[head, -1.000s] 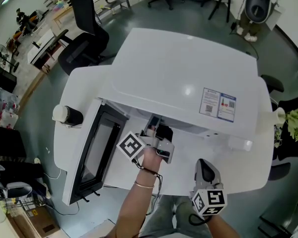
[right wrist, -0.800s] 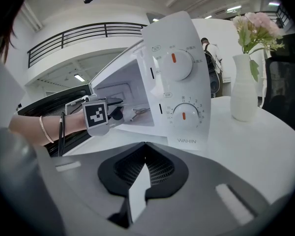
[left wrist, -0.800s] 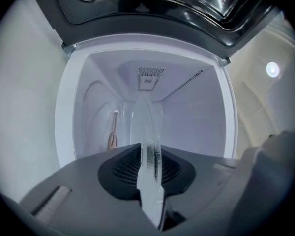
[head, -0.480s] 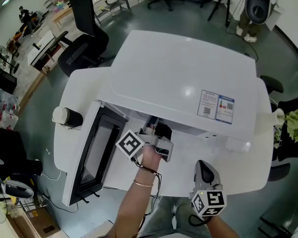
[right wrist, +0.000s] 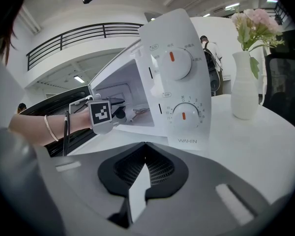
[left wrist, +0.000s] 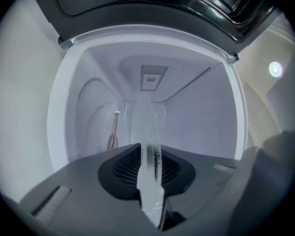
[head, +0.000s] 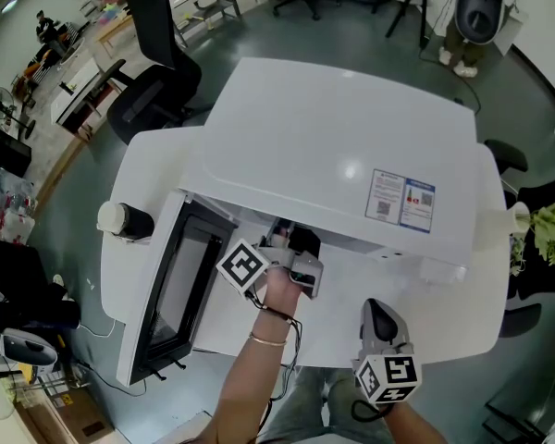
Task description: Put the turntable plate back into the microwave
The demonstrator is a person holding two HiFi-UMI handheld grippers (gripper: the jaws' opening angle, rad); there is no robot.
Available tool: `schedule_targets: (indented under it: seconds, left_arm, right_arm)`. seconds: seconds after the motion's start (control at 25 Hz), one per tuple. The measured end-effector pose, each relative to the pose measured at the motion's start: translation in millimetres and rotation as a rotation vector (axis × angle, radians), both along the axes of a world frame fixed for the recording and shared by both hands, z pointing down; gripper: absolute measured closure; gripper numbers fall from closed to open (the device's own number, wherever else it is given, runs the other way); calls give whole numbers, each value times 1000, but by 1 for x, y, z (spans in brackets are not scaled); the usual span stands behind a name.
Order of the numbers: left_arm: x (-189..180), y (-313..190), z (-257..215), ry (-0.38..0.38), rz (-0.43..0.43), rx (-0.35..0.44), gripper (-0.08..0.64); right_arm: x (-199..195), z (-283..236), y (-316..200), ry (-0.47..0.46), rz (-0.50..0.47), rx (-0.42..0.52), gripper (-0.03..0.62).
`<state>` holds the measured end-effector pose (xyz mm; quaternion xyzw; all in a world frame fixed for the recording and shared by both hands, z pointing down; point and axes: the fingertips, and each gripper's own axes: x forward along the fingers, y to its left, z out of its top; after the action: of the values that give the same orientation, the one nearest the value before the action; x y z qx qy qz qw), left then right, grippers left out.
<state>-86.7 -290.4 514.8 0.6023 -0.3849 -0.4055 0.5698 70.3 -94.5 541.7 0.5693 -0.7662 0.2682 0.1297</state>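
The white microwave stands on a round white table, its door swung open to the left. My left gripper reaches level into the cavity mouth. In the left gripper view, the clear glass turntable plate shows edge-on as a thin upright sliver, and the left gripper is shut on its rim. The plate points into the white cavity. My right gripper hovers near the table's front edge, shut and empty. It faces the microwave's dial panel.
A thin brownish piece lies at the cavity's left inside. A white-and-black cylinder sits on the table beside the door. A white vase with flowers stands at the table's right. A black office chair is behind the table.
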Motion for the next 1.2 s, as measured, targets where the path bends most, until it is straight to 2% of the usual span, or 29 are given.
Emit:
schedule_targets:
  seconds: [1.2]
  left_arm:
    - [3,-20,5,2,0,-28,514]
  right_arm:
    - [-1,4,-10,-14,5,-23,581]
